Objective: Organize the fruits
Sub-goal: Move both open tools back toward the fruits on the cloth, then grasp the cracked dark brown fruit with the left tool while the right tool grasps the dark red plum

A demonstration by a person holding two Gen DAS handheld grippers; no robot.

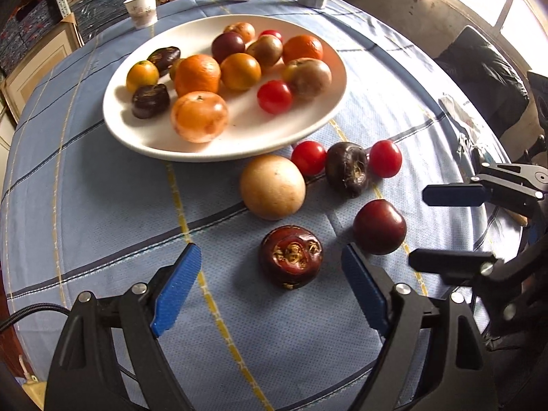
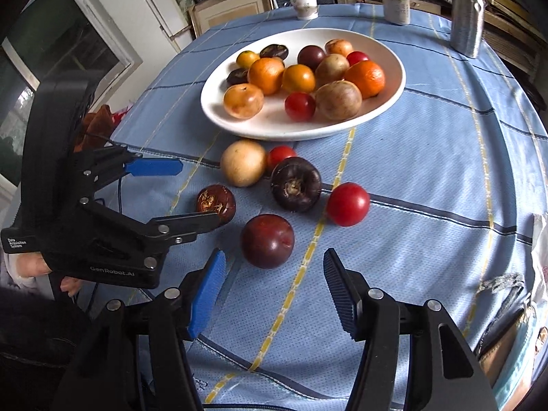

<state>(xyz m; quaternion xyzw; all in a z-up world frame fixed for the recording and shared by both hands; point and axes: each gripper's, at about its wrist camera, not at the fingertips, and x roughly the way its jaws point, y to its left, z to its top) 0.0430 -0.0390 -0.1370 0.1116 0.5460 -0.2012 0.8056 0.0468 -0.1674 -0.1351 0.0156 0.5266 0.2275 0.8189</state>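
Blue checked cloth covers the surface [image 1: 85,205]; white plate [image 1: 318,116] of fruit toward its far edge. Left gripper [image 1: 270,287], fingers wide, flanks a water chestnut [image 1: 291,257]; right gripper [image 2: 274,291], fingers empty, faces a plum [image 2: 268,241].

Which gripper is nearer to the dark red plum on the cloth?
Right. The right gripper hangs open just before the dark red plum; the left gripper frames the brown water chestnut beside it.
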